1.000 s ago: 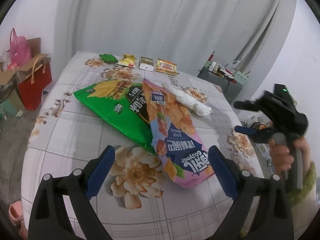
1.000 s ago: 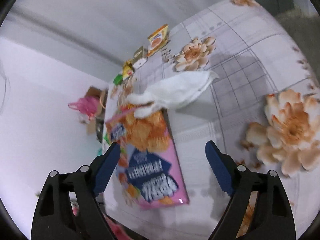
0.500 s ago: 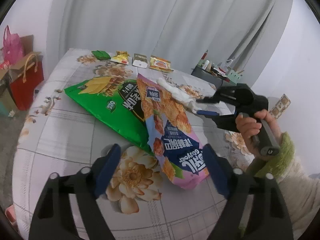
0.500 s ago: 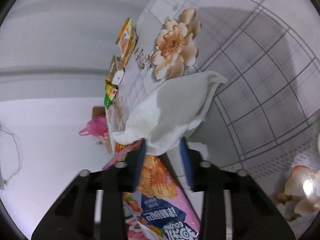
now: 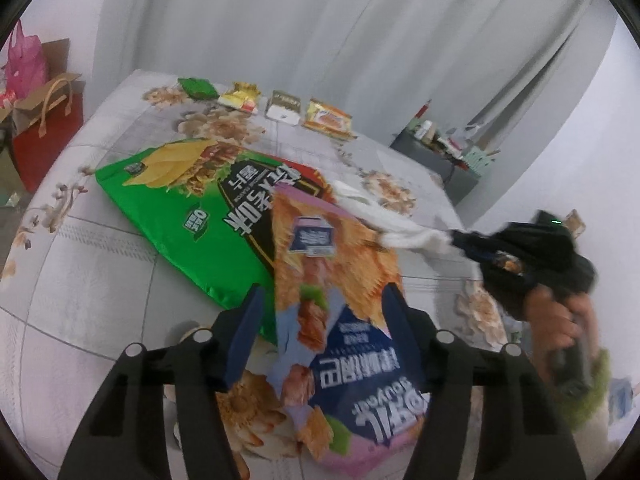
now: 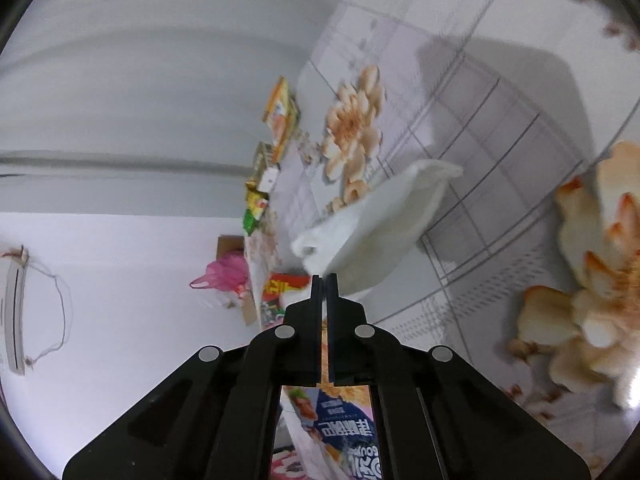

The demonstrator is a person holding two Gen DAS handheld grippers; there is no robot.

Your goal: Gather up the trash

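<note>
Now right tongs [image 6: 324, 280] tight on white bag [image 6: 380, 232]

I look across a bed [image 5: 100, 264] spread with a grey checked, flower-printed sheet. Behind its far edge hang pale grey curtains [image 5: 280, 40]. Left of the bed stands a red paper bag [image 5: 44, 128]; right of it, a dark cluttered side table [image 5: 444, 152] against a white wall [image 5: 580, 152].

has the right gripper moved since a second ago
Yes. In the left wrist view the right gripper has come in from the bed's edge to the white bag beside the pink snack bag, and its jaws are now shut on it.
</note>
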